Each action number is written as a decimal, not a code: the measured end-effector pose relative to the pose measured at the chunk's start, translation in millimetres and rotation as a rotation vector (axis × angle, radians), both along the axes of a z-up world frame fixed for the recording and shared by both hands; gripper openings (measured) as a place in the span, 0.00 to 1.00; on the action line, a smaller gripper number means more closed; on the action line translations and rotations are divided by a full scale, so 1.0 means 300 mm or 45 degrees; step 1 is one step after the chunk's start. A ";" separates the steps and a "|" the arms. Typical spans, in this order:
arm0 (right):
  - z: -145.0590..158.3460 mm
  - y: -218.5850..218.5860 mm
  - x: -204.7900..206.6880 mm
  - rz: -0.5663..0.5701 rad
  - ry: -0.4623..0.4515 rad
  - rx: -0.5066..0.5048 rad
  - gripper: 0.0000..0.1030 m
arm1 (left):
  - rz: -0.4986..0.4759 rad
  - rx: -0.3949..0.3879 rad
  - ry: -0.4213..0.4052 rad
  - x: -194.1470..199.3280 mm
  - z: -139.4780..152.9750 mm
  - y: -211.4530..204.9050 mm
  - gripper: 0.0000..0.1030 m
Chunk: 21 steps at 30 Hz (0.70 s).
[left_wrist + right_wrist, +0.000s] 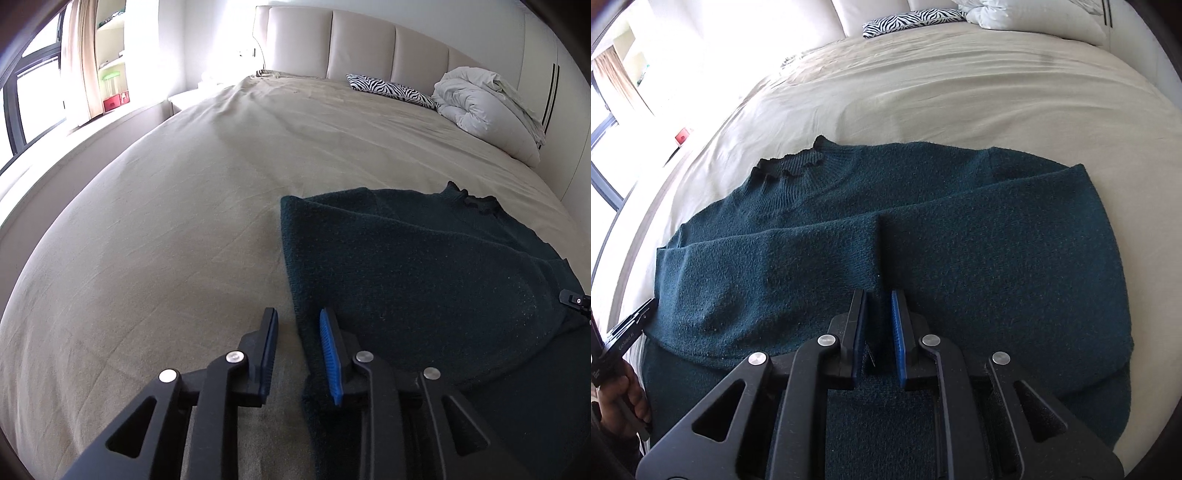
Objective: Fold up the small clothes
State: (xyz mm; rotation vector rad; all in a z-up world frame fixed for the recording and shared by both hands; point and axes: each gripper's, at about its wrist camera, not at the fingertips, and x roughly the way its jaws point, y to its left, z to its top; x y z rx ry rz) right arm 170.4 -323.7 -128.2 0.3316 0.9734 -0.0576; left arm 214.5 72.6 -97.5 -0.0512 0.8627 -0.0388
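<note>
Dark teal sweater (849, 229) lying flat on the beige bed (166, 221), both sleeves already folded across the body; the lengthwise folds appear to remain. Left gripper (299, 350) spread astride the sweater's side edge; right gripper (879, 325) narrowly parted above the sleeve cuffs, gripping nothing. The hem is hidden beneath the grippers.

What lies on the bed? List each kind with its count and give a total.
Dark green sweater: 1
Zebra-print pillow: 1
White duvet, bundled: 1
Total: 3, all on the beige bed sheet.
</note>
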 end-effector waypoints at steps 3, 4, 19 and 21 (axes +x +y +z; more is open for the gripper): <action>0.053 -0.002 -0.053 -0.043 -0.044 0.049 0.14 | 0.024 -0.034 -0.011 -0.013 0.031 0.021 0.31; 0.076 0.003 -0.073 -0.034 -0.084 0.074 0.14 | 0.024 -0.045 -0.034 -0.017 0.051 0.024 0.31; -0.049 0.044 -0.011 0.098 -0.104 0.288 0.11 | 0.030 0.116 -0.013 0.286 -0.014 -0.022 0.43; -0.050 0.017 -0.024 0.079 -0.111 0.310 0.11 | 0.027 0.142 -0.017 0.270 -0.003 -0.024 0.43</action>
